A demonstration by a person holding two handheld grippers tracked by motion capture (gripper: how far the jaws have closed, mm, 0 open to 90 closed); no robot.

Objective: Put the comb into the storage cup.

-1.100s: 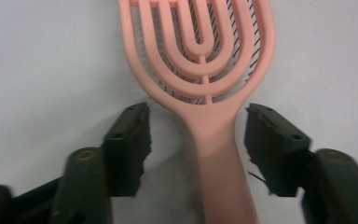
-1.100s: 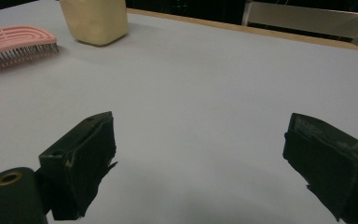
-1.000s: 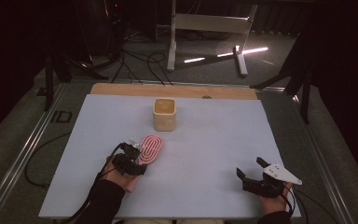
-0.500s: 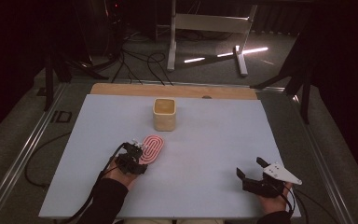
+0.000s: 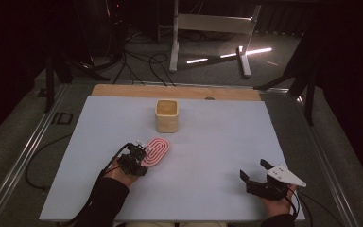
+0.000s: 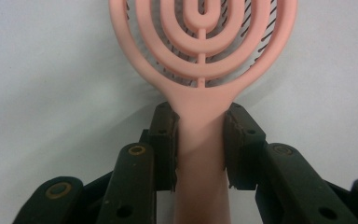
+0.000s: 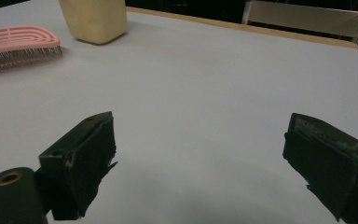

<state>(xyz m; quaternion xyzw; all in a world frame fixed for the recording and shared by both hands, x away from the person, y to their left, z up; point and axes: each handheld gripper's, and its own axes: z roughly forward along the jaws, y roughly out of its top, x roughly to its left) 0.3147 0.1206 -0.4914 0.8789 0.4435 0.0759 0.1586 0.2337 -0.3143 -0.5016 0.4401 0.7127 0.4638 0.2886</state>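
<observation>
The pink hairbrush [image 5: 155,151] lies with its bristles down on the white table [image 5: 217,142], a little in front of the beige cup [image 5: 167,115], toward the person. The left gripper [image 6: 200,140] has just been closing its jaws, and both pads now press the handle of the hairbrush. The right gripper [image 7: 200,154] rests well to the right of the cup, its jaws wide apart with nothing between them.

Left gripper [image 5: 139,152] on pink hairbrush [image 5: 156,151]
</observation>
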